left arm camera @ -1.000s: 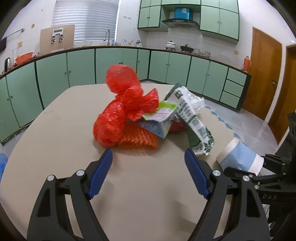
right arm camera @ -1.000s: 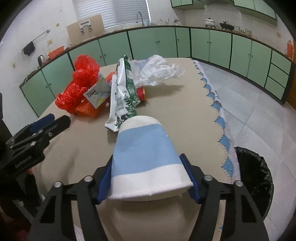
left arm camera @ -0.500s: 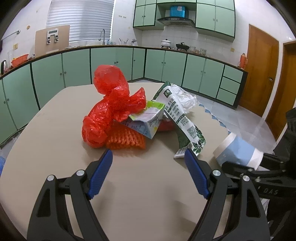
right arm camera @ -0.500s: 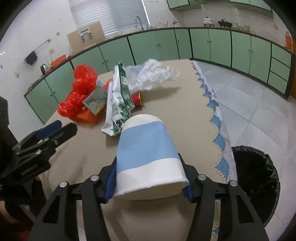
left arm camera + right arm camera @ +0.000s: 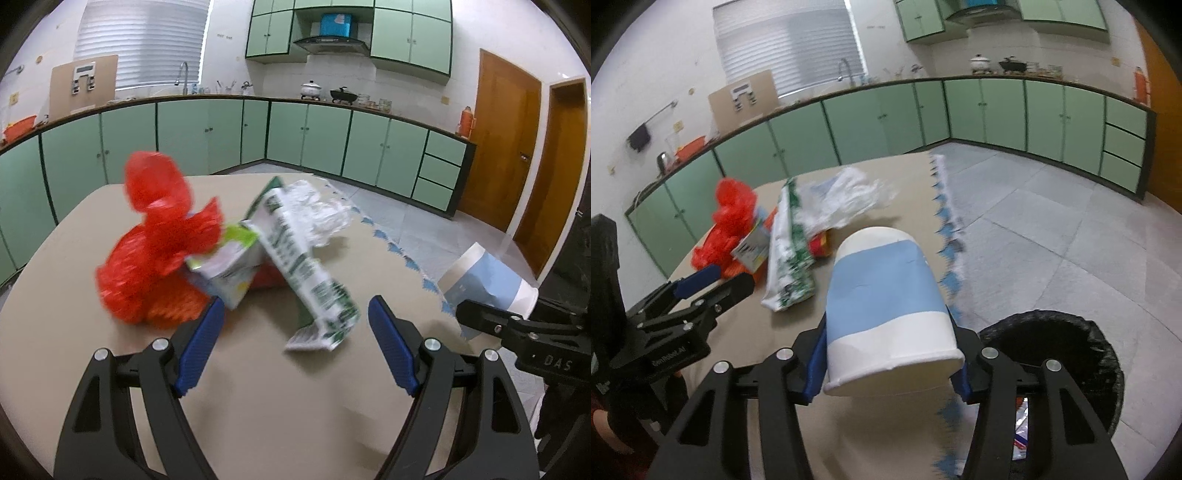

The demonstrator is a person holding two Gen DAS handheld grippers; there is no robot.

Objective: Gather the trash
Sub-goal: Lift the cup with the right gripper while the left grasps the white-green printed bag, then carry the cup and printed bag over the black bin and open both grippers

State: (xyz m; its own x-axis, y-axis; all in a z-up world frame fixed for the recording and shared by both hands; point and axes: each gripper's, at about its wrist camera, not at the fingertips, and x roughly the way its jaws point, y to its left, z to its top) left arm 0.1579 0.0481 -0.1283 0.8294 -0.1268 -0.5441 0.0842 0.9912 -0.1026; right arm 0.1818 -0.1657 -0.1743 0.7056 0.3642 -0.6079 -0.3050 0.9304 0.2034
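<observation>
Scene: kitchen with green cabinets; a tan counter [image 5: 258, 387] carries a pile of trash, and a black-lined bin [image 5: 1082, 354] stands on the floor just beside the counter's edge.

Right gripper: the right gripper [image 5: 886, 363] is clamped on a blue-and-white paper cup [image 5: 886, 302], rim toward the camera, base pointing away.

Change: over the last second the cup has risen off the counter and swung toward the right; the bin's mouth now fills much more of the right wrist view, and the pile has slid further to the left.

Cup position: held in the air over the counter's scalloped blue edge, near the bin but not yet above its opening.

Left gripper: the left gripper [image 5: 295, 347] is spread wide and holds nothing. It has shifted so that a green-and-white wrapper [image 5: 306, 273] now lies between and just ahead of its blue pads [image 5: 199, 339].

Pile: a red plastic bag [image 5: 155, 240], a small carton [image 5: 229, 266], an orange mesh piece [image 5: 177, 306] and a clear crumpled bag [image 5: 317, 214] rest touching one another; the picture is blurred with motion.

Meaning for task: the cup seems to be on its way to the bin, with release likely the next step. The wrapper looks like the next pick for the left side.

Risk: letting go too early could drop the cup on the floor beside the bin.
</observation>
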